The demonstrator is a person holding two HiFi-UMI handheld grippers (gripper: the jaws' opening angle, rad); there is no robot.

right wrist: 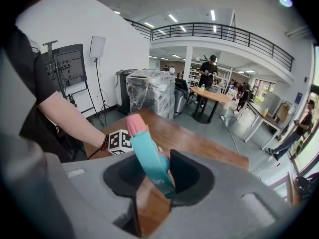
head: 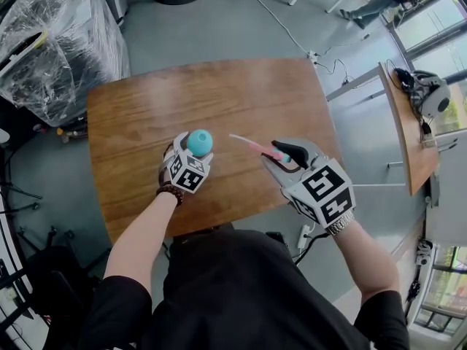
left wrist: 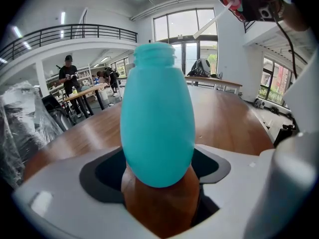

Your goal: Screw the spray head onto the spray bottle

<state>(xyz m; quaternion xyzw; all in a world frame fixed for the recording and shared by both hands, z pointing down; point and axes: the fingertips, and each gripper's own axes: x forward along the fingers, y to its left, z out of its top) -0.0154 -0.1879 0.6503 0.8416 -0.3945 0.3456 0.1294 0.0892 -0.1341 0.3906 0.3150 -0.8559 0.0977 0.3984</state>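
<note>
A teal egg-shaped spray bottle (head: 199,142) (left wrist: 157,123) stands upright with its threaded neck open at the top. My left gripper (head: 191,153) is shut on its lower body, over the wooden table (head: 139,115). To the right, my right gripper (head: 282,154) is shut on the pink and teal spray head (head: 277,152) (right wrist: 148,159). The head's thin dip tube (head: 242,141) points left toward the bottle, and a gap separates them. In the left gripper view the spray head (left wrist: 234,1) hangs high at the upper right, well above the bottle's neck.
The table's near edge runs just behind both grippers. A plastic-wrapped bundle (head: 51,42) stands off the table's far left corner. A second wooden table (head: 408,130) is at the right, with cables on the floor (head: 292,35). People work at distant tables (right wrist: 209,76).
</note>
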